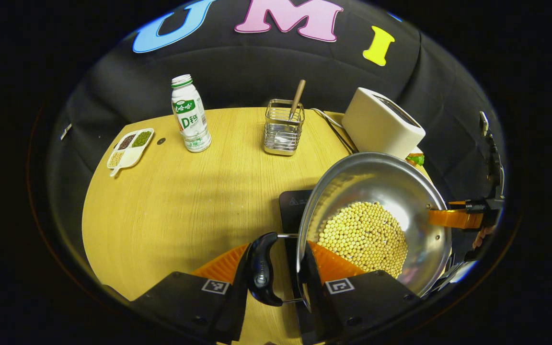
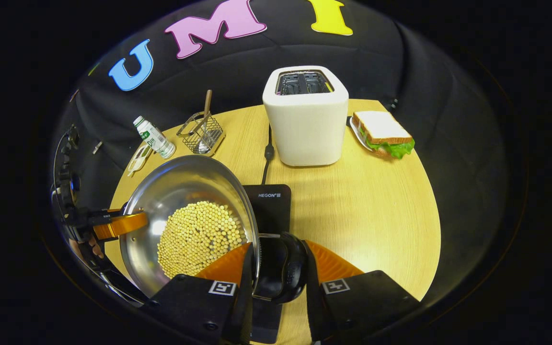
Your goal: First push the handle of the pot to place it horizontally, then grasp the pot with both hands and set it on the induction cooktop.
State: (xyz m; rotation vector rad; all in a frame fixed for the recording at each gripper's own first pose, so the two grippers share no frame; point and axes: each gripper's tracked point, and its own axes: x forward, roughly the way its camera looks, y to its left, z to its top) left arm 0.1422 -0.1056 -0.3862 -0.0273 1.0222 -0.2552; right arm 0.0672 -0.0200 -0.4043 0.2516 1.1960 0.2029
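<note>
In the left gripper view, going from the left edge across, a small divided dish (image 1: 130,148) of dried beans sits at the upper left of the wooden table (image 1: 175,211), then a drink bottle (image 1: 190,114), a wire caddy (image 1: 283,127) with a wooden-handled utensil at top centre, and a white toaster (image 1: 382,123) at the upper right. Below the toaster, the steel pot (image 1: 376,215) of soybeans fills the lower right, hanging over the black induction cooktop (image 1: 294,207). At bottom centre the left gripper (image 1: 278,273) is closed around the pot's dark side handle (image 1: 262,275), both fingers pressing it. In the right gripper view the pot (image 2: 189,215) lies at lower left, over the cooktop (image 2: 271,206), with the toaster (image 2: 305,115) top centre and a sandwich (image 2: 382,134) at upper right. The right gripper (image 2: 278,270) is clamped on the opposite handle (image 2: 288,268) at bottom centre.
</note>
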